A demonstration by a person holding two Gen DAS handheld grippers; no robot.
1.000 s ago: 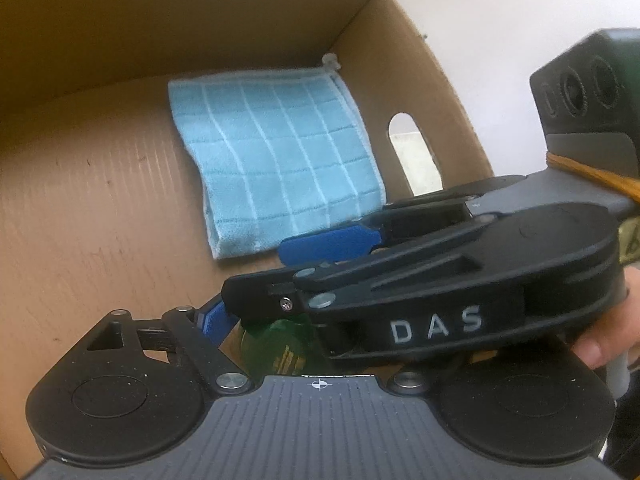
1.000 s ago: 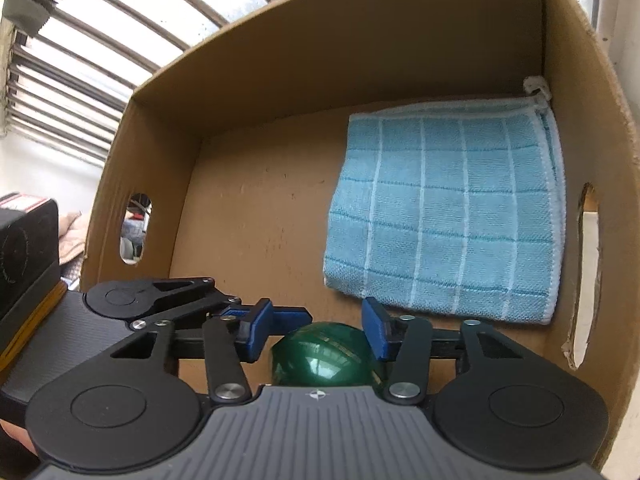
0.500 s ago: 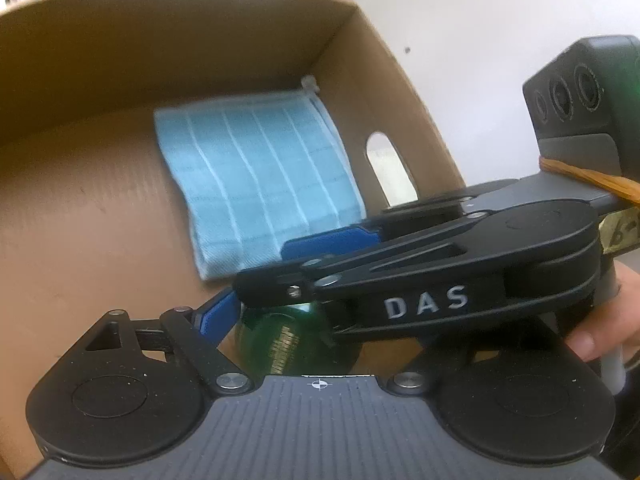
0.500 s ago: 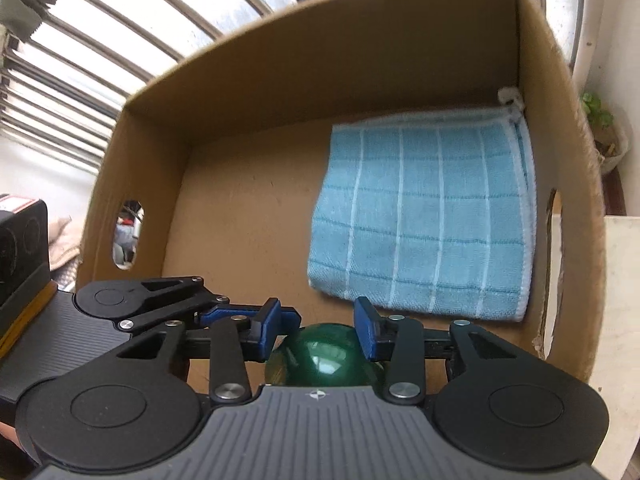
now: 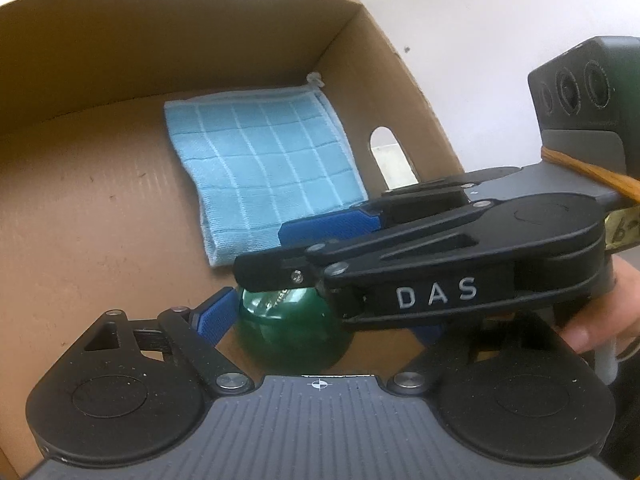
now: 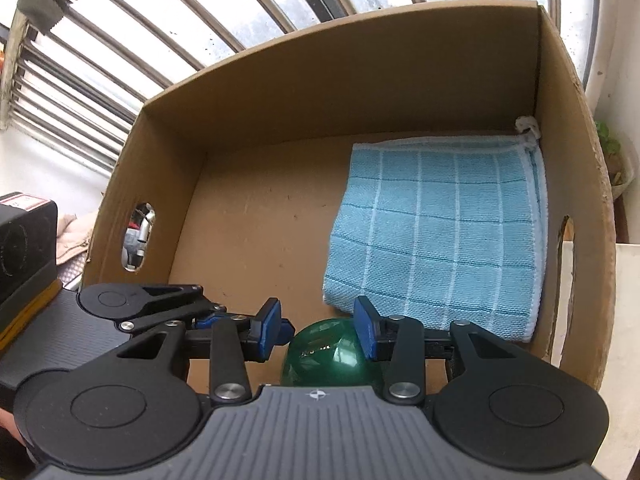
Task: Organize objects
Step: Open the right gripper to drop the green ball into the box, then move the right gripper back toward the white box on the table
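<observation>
A: Start at the left edge. What bounds the work area?

B: A cardboard box (image 6: 280, 92), open at the top. Its left wall carries an oval handle cut-out (image 6: 136, 236). The floor from that wall across to mid-box is bare cardboard, so the open room lies on the left half.

A: And moving right?

B: A folded blue checked cloth (image 6: 436, 236) lies flat on the floor, its right edge against the right wall and its far corner tucked into the back right corner. The right wall has its own handle cut-out (image 5: 390, 158). Window bars (image 6: 120, 60) show beyond the back wall.

A: Where is the green item?

B: The green bottle (image 6: 328, 356) sits low at the near side of the box, just beside the cloth's near left corner. Whether it rests on the floor I cannot tell.

A: Gripper condition, left first.

B: The left gripper (image 5: 320, 320) comes in from the near left, its blue pads (image 5: 216, 316) either side of the bottle. One pad is close against it; the other is hidden under the right tool, so contact is unconfirmed. I cannot tell its state.

A: The right?

B: The right gripper (image 6: 318, 326) points into the box from the near edge, crossing over the left tool. Its fingers (image 6: 270, 328) stand spread above the bottle, with a gap showing at each side.
</observation>
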